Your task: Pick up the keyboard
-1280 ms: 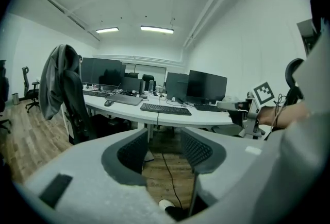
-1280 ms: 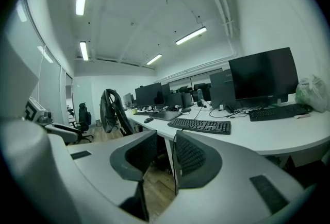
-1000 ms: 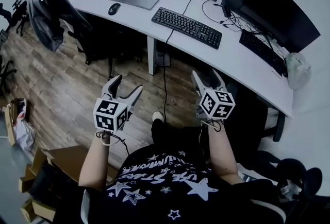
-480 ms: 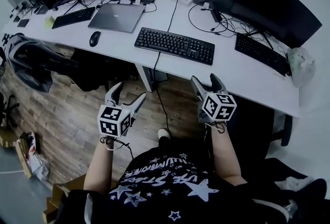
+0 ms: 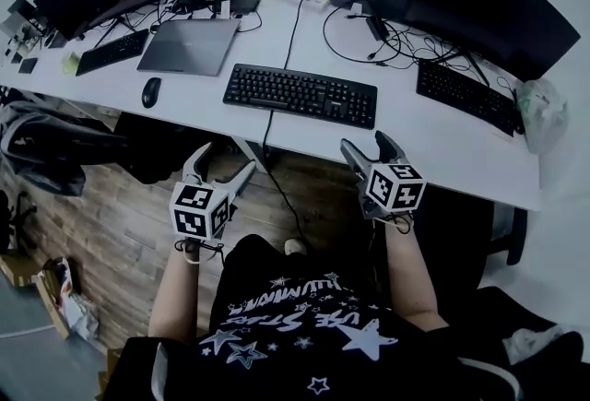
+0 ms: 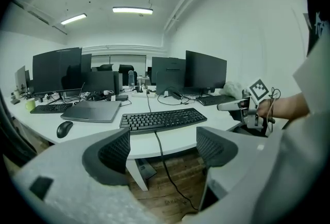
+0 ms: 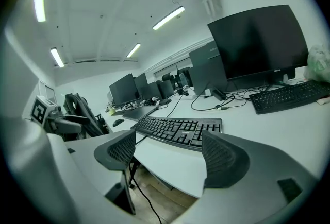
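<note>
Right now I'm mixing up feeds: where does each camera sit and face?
Head view: on the head, steeply down at the desk; torso, left claw, right claw.
Left gripper view: on the left claw, toward the keyboard; right claw.
Right gripper view: on the right claw, opening, empty, toward the keyboard; left claw.
All share the keyboard.

A dark T-shirt [image 5: 295, 325] printed with white stars and lettering is worn; a thin cord [image 5: 197, 249] is looped at each wrist. The left gripper [image 5: 224, 161] and right gripper [image 5: 367, 145] are moulded in pale grey; each is topped by a cube [image 5: 198, 210] of black-and-white square markers and fitted with dark ribbed fingers [image 6: 114, 152]; the right gripper's fingers are being opened, with nothing between them.
</note>
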The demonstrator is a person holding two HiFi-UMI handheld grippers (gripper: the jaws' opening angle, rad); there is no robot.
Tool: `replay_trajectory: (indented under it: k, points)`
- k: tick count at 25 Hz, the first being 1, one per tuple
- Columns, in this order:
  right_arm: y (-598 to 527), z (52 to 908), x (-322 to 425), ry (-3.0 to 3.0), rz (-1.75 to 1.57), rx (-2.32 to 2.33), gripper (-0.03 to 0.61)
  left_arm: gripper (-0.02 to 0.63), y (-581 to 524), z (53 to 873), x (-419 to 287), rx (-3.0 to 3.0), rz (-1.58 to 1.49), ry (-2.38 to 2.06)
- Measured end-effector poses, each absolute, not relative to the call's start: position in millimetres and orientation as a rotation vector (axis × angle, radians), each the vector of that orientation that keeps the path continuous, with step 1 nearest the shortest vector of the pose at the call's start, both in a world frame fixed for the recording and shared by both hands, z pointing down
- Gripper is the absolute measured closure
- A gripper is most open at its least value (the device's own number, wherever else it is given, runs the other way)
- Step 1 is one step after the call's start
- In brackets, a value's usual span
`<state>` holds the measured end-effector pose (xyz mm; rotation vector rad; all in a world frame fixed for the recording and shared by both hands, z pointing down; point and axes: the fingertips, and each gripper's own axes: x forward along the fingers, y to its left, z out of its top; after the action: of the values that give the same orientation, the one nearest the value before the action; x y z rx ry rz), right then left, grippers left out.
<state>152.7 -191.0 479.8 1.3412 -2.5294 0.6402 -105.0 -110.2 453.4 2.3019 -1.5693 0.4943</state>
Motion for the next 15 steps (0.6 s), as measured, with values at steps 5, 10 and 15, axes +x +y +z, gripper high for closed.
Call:
replay_trajectory:
  k: [5, 10, 15]
  points:
    - [-208.3, 488.0, 136.3, -2.494, 0.602, 1.230, 0.193, 0.218, -136.3, 464.0, -110.1, 2.322, 0.555, -1.520]
    - [-229.3, 508.5, 115.4, -2.370, 0.465, 1.024, 0.180, 0.218, -178.7, 478.2, -113.0, 2.391, 0.646, -1.422]
    - [-264.4, 522.0, 97.0, -2.218, 0.288, 0.848, 0.131, 0.218, -229.8, 486.3, -117.4, 2.469, 0.708, -1.302]
